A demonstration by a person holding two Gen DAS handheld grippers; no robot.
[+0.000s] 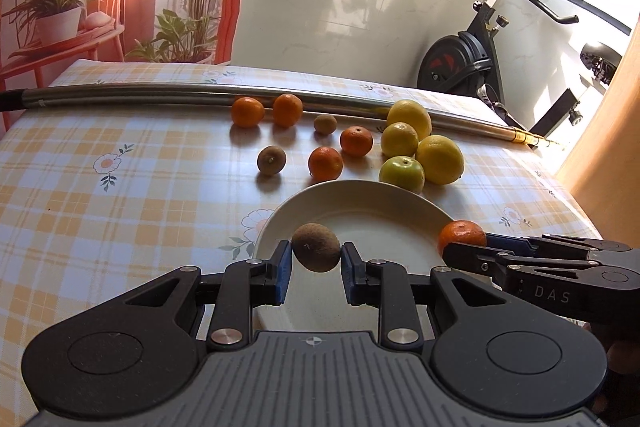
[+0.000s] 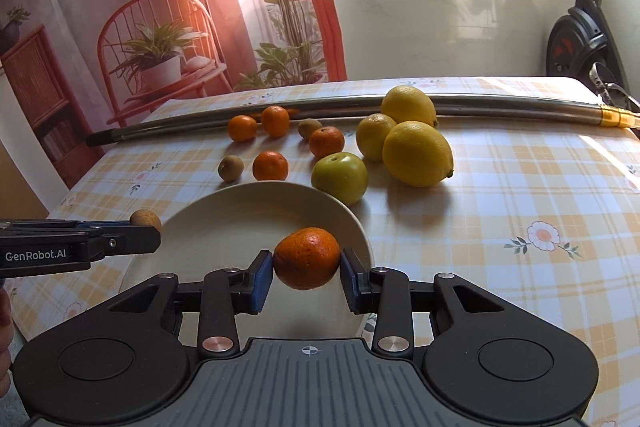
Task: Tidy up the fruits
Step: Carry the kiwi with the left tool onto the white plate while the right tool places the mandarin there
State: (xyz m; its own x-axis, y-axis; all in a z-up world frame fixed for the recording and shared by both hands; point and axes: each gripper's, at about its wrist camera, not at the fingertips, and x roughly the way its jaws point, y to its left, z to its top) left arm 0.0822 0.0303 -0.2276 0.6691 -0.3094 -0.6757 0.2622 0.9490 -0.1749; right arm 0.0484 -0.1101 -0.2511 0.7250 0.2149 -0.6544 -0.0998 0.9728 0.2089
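- We are clamping a brown kiwi point(image 1: 316, 247) in our left gripper point(image 1: 316, 269), blue pads pressing on both ends, long axis running pad to pad.
- We are clamping a mandarin point(image 2: 307, 258) in our right gripper point(image 2: 306, 277), pads tight on its two sides.
- Both fruits are hanging above the white plate point(image 1: 360, 195), not touching it; the plate is lying bare under them.
- The kiwi is hovering over the plate's left half, the mandarin over its right rim; each gripper is coming in from its own side, tips pointing across toward each other.
- The relation that counts: the plate is sitting straight below both loads, so we are judging the coming move as lower and let go, kiwi left, mandarin right, keeping them apart.
- Risk as we are reading it: round fruit rolling on the shallow plate.
- Beyond the plate's far rim a green apple point(image 2: 339, 178) is sitting just beside it, three lemons point(image 2: 418, 153) clustering behind, nearer our right side.
- Four loose mandarins point(image 1: 325, 163) and two loose kiwis point(image 1: 271, 159) are lying toward the table's far edge, nearer our left side.
- A metal pole point(image 1: 160, 94) is lying along the far edge of the checked tablecloth point(image 1: 100, 211).
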